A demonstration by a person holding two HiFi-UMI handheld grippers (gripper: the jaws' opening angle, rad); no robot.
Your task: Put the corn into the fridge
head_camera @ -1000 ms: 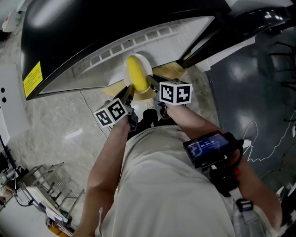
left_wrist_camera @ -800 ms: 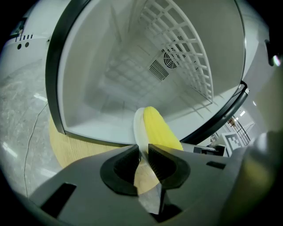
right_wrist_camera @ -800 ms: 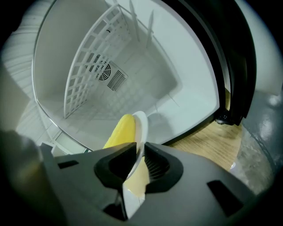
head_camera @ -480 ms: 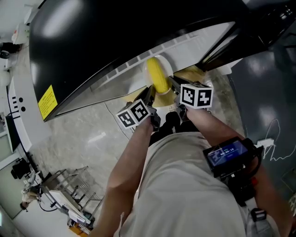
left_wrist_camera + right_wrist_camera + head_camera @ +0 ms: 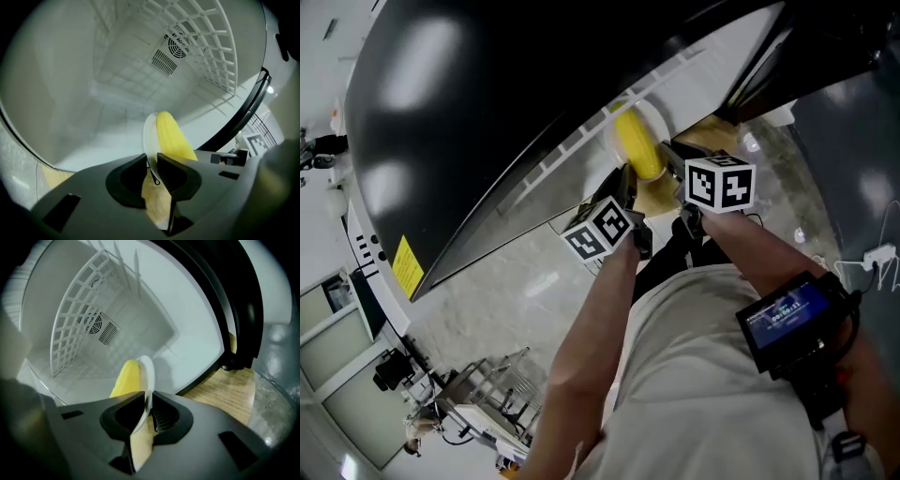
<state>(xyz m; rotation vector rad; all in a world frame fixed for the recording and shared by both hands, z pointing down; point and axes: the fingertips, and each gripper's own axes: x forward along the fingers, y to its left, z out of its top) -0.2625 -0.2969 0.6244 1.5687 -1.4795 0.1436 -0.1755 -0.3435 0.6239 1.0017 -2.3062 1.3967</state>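
Currently held: a white plate (image 5: 149,133) carrying the corn (image 5: 171,136) is gripped from two sides at once.
Left gripper (image 5: 151,161): the jaws are closed onto the plate's rim, which is pinched edge-on between them.
Right gripper (image 5: 147,411): the jaws are likewise clamped on the opposite rim of the same plate.
Corn position: the cob is laid on the plate, which is held in the air at the open mouth of the fridge (image 5: 93,79); whether the threshold is already crossed cannot be told.
Fridge interior: a white cavity is seen just beyond the plate, with a wire rack (image 5: 211,51) and a round fan grille (image 5: 180,44) on its walls.
Done: the fridge is judged open, and the corn is lifted and presented to the opening.
Left: the plate is not yet set down inside. Both grippers are then to be opened and drawn out, and the door presumably shut.
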